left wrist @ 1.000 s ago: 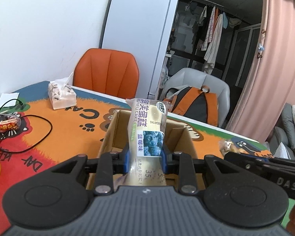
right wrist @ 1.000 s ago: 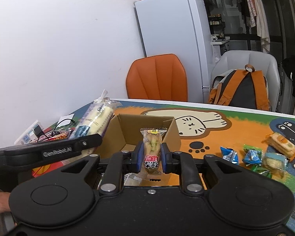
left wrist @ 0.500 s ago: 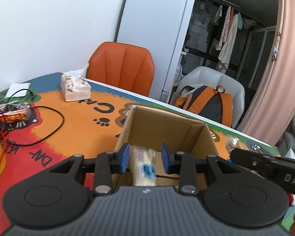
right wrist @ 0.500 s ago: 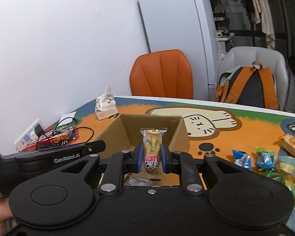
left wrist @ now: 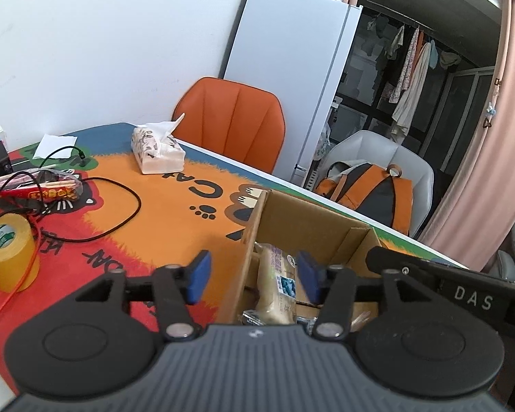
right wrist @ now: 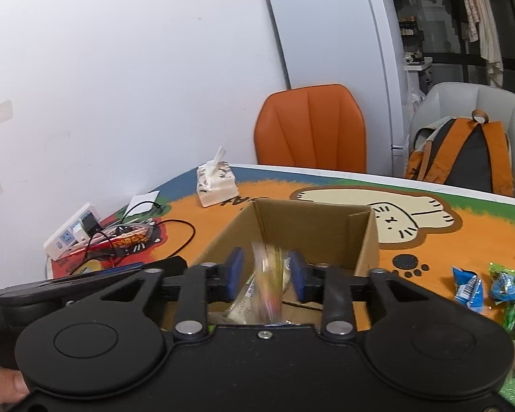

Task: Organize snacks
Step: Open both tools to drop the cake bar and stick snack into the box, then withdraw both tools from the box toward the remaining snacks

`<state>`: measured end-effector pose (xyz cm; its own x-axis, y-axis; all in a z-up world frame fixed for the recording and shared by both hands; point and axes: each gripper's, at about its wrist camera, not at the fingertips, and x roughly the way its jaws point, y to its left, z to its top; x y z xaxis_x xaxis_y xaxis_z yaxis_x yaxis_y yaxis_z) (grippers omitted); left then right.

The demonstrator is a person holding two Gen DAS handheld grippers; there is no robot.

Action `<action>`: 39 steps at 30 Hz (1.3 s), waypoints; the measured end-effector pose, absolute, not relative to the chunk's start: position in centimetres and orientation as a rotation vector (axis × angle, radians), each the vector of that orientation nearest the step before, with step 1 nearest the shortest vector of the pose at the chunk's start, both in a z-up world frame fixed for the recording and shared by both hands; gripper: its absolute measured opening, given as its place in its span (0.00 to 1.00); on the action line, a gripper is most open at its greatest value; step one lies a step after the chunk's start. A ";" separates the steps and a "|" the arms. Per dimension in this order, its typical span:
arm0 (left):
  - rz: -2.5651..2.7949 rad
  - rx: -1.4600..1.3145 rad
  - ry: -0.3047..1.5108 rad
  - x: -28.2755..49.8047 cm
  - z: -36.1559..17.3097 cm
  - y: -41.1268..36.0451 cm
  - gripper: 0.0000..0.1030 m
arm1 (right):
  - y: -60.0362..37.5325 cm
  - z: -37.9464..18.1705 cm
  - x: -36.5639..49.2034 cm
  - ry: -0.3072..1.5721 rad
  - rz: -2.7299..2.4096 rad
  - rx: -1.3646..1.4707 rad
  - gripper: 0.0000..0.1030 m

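Where a second ago each gripper clamped a packet above the cardboard box point(left wrist: 312, 219), both now stand with jaws apart and nothing pressed between the pads. The left gripper point(left wrist: 254, 274) has just been opening wide; its long cake packet point(left wrist: 278, 285) now lies inside the box against the near left wall, clear of both pads. The right gripper point(right wrist: 266, 273) has just been opening too, less far, and its small snack point(right wrist: 267, 281) shows as a blurred streak between the pads, apparently dropping into the box. By my reading two more snacks are stowed, and the next job is fetching those left on the table.

Only the right wrist view shows what remains: blue and green packets point(right wrist: 487, 285) loose near the table's right edge, beside the box. It also shows the power strip point(right wrist: 70, 237) at the left edge by the wall. Only the left wrist view shows the roll of yellow tape point(left wrist: 7, 250) near the left edge and the cake packet sharply enough to tell that it has settled.
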<state>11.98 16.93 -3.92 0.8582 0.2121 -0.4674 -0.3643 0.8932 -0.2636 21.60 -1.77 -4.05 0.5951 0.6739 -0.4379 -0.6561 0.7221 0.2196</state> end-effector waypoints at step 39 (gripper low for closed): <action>0.149 -0.338 0.479 10.5 -3.7 6.8 0.96 | -16.4 -4.6 18.7 0.497 0.619 0.121 1.00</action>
